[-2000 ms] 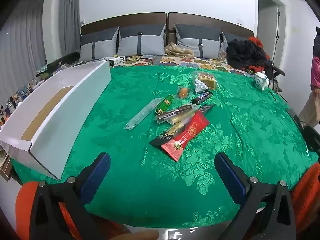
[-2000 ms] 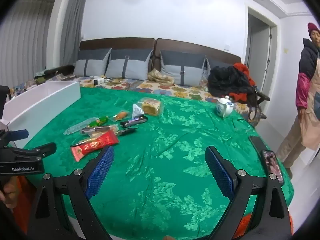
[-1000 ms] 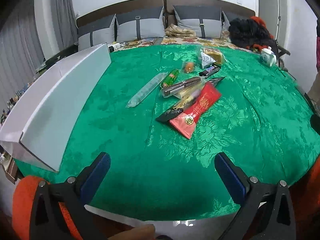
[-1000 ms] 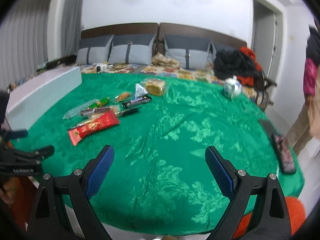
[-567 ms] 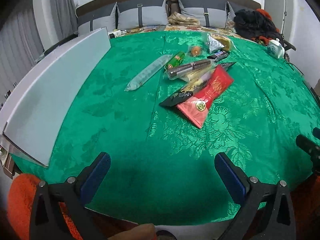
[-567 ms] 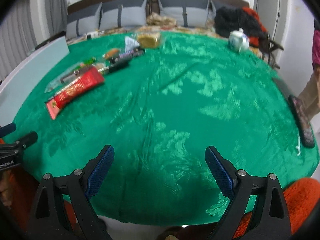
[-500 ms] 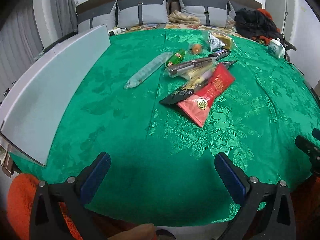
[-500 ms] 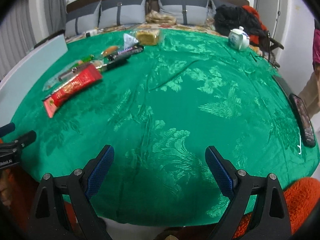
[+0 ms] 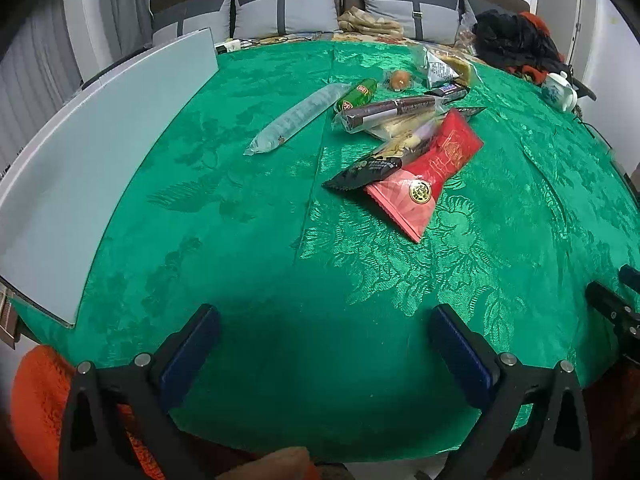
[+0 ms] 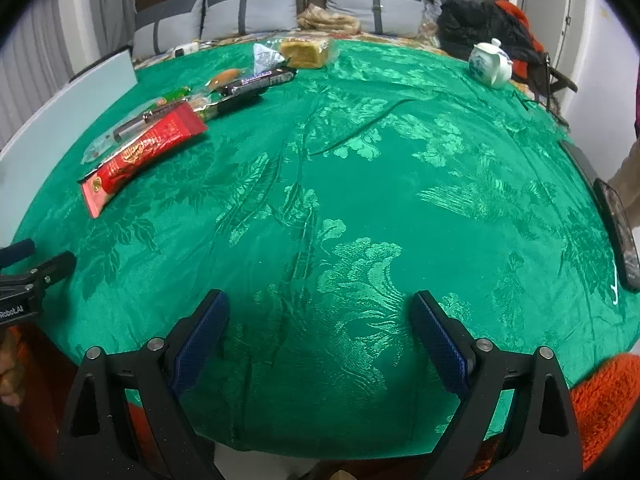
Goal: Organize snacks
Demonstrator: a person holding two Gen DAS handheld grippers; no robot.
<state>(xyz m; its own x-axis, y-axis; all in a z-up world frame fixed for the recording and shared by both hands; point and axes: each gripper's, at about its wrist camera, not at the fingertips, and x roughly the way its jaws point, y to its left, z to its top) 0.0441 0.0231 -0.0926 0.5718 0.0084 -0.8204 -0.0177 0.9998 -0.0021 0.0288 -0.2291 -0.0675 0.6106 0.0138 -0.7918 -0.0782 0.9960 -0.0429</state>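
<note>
Several snacks lie in a loose heap on the green tablecloth. A red packet is nearest, with a black wrapper against it, a brown bar, a clear long sleeve, a small green packet and a wrapped cake farther back. A white box stands at the left. My left gripper is open, low over the near cloth short of the heap. Over bare cloth, right of the red packet, my right gripper is open too.
A white teapot sits at the far right of the table. A dark phone lies at the right edge. Behind the table is a sofa with grey cushions and dark clothes. Orange cloth shows below the near edge.
Both grippers have tilted down and moved in over the table, so the snacks sit closer and larger in view. Nothing was taken hold of; both stay open.
</note>
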